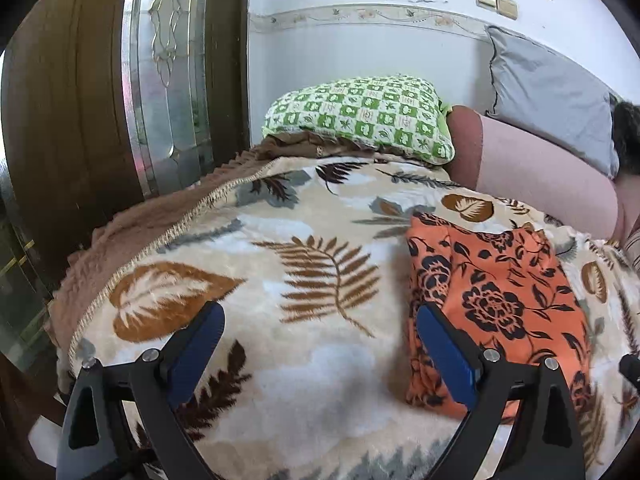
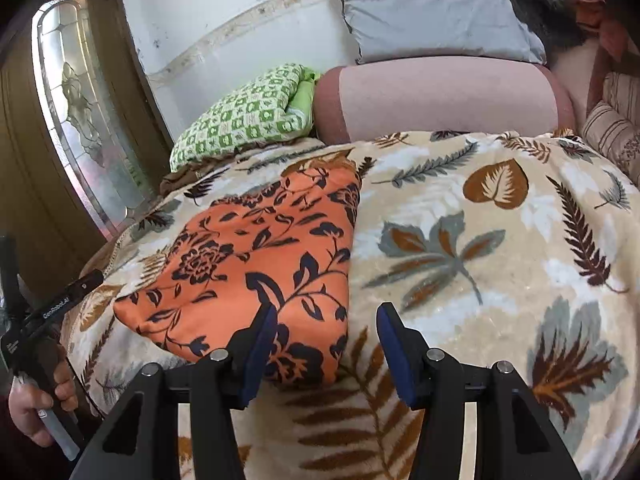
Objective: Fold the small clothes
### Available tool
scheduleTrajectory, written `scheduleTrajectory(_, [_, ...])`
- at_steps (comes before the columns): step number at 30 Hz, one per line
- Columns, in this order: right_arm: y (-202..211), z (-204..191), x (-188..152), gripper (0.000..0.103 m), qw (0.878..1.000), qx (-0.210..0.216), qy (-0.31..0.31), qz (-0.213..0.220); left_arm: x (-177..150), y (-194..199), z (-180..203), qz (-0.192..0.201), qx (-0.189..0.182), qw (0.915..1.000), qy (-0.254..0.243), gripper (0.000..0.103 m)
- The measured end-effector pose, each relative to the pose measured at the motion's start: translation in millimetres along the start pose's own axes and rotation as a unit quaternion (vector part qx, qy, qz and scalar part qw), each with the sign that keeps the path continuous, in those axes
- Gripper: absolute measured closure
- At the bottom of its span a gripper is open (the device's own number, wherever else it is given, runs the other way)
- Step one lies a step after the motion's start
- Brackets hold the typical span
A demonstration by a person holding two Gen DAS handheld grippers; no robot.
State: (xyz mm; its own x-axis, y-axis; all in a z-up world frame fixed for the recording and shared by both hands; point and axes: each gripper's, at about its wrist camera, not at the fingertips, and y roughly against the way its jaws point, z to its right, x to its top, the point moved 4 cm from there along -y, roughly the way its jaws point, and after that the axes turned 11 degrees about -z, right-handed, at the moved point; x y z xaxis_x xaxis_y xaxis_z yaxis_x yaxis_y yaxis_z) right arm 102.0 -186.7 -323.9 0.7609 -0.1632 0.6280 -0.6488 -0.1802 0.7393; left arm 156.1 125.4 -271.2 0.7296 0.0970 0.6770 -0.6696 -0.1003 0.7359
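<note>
A folded orange cloth with black flowers [image 1: 500,300] [image 2: 260,248] lies flat on a leaf-print blanket [image 1: 280,360] [image 2: 480,280] spread over a bed. My left gripper [image 1: 320,316] stands wide open just left of the cloth; its right finger [image 1: 440,344] overlaps the cloth's near left edge, and only blanket lies between the fingers. My right gripper [image 2: 327,312] is half open over the cloth's near right corner, its left finger [image 2: 260,344] in front of the cloth, the pads not pressing on it. In the right wrist view a hand [image 2: 36,404] holds the left gripper's body [image 2: 52,308].
A green checked pillow [image 1: 360,112] [image 2: 244,116], a pink bolster [image 1: 540,176] [image 2: 440,96] and a grey pillow [image 1: 552,92] [image 2: 432,12] lie at the far end by the wall. A wooden door with a glass panel [image 1: 160,80] [image 2: 80,100] stands beyond the bed's left edge.
</note>
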Motion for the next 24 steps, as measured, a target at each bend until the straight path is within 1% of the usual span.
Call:
scheduleTrajectory(1, [-1,3,1,0.047,1.0,-0.001,-0.006,-0.004,1,-1,1,-0.003,0.0,1.0,-0.006,0.006])
scheduleTrajectory(3, [-2,8,2,0.047,1.0,0.001,-0.02,-0.006,3,-3,4,-0.013,-0.013,0.9998,-0.004,0.006])
scheduleTrajectory(7, [4,17,5,0.047,0.999,0.005,-0.035,0.004,3,-4,7,-0.018,-0.031,0.9994,-0.001,0.006])
scheduleTrajectory(9, [8,19,8,0.047,0.999,0.008,-0.037,0.013,2,-4,8,-0.013,-0.021,0.9997,0.003,0.006])
scheduleTrajectory(12, [14,21,10,0.047,0.999,0.01,-0.036,0.023,-1,-7,12,-0.032,-0.019,0.9993,0.0,0.006])
scheduleTrajectory(14, [17,21,10,0.047,0.999,0.005,-0.032,0.026,-4,-7,16,-0.035,-0.012,0.9993,-0.004,0.006])
scheduleTrajectory(16, [21,20,8,0.047,0.999,0.005,-0.028,0.028,-7,-7,22,-0.047,-0.007,0.9986,-0.022,0.006])
scheduleTrajectory(18, [25,19,5,0.047,0.999,0.002,-0.019,0.03,-11,-4,28,-0.047,0.004,0.9981,-0.04,0.006])
scheduleTrajectory(21, [26,21,1,0.047,0.999,-0.001,-0.023,0.025,-14,-1,32,-0.045,-0.006,0.9978,-0.048,0.006])
scheduleTrajectory(24, [28,21,-3,0.047,0.999,-0.007,-0.024,0.027,-16,4,33,-0.035,-0.008,0.9985,-0.042,0.006])
